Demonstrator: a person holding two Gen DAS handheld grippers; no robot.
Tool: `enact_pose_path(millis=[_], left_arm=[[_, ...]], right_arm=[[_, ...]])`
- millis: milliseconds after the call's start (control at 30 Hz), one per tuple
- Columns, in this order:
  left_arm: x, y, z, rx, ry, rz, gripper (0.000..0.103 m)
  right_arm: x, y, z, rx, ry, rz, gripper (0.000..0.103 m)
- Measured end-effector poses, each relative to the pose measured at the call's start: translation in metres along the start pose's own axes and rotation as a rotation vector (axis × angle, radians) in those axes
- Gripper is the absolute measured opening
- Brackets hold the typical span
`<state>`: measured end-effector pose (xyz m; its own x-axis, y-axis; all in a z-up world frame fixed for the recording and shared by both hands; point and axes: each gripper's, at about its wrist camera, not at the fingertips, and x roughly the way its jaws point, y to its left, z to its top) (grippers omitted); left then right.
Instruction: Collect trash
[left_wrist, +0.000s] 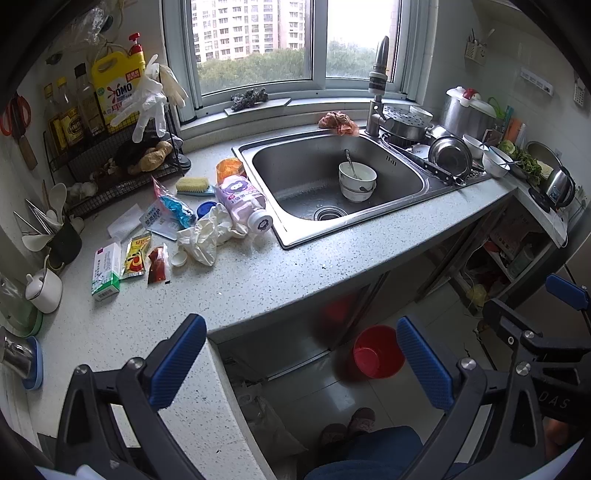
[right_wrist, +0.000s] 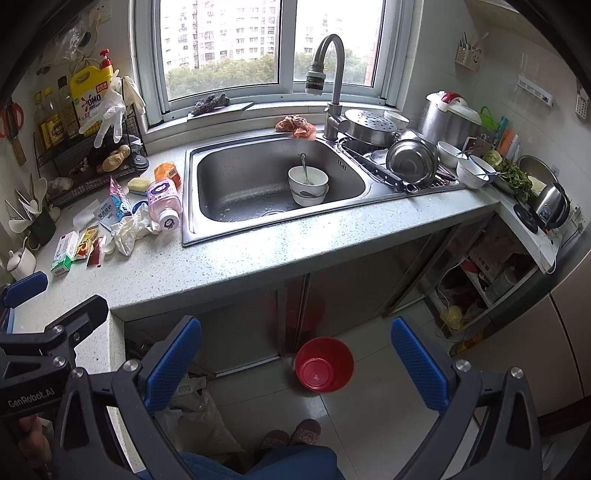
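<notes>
Both my left gripper (left_wrist: 301, 363) and right gripper (right_wrist: 295, 363) hang wide apart at the bottom of frame, holding nothing. Nothing looks collected yet: the pink bottle (left_wrist: 243, 201), crumpled gloves (left_wrist: 207, 234), sauce packets (left_wrist: 146, 256) and small carton (left_wrist: 106, 271) lie at centre left on the counter (left_wrist: 295, 269). Below centre, the red bin (right_wrist: 324, 363) looks empty.

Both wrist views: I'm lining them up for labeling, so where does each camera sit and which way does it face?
Left wrist: rides the open left gripper, facing the counter's trash pile; the right gripper shows at right.
Right wrist: rides the open right gripper, facing the sink; the left gripper shows at left.
Shared: sink, trash pile, red bin, the person's feet.
</notes>
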<state>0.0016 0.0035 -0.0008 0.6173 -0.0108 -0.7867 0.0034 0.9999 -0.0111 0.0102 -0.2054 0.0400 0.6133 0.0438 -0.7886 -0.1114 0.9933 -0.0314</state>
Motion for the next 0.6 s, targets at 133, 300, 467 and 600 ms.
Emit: enact_pose_path(millis=[133,300,467,600], left_arm=[[0.0019,0.0009,-0.0010,-0.003,0.003,-0.004,0.103],[0.0024,0.0001,-0.0020,0.000,0.004,-0.004,0.103],[0.0030,-0.0014,-0.0029,0.000,0.002,-0.005,0.103],[0.0034,-0.0019,-0.0016,0.001,0.003,-0.012,0.103]], right_arm=[[0.0003,0.0003,-0.0003,-0.004,0.006,-0.002,0.103],[0.0007,0.0006,-0.0004,-0.005,0.009,-0.002,0.103],[0.0006,0.0005,-0.0004,-0.003,0.009,-0.003,0.103],[0.0003,0.0003,-0.0018,-0.005,0.003,-0.008,0.103]])
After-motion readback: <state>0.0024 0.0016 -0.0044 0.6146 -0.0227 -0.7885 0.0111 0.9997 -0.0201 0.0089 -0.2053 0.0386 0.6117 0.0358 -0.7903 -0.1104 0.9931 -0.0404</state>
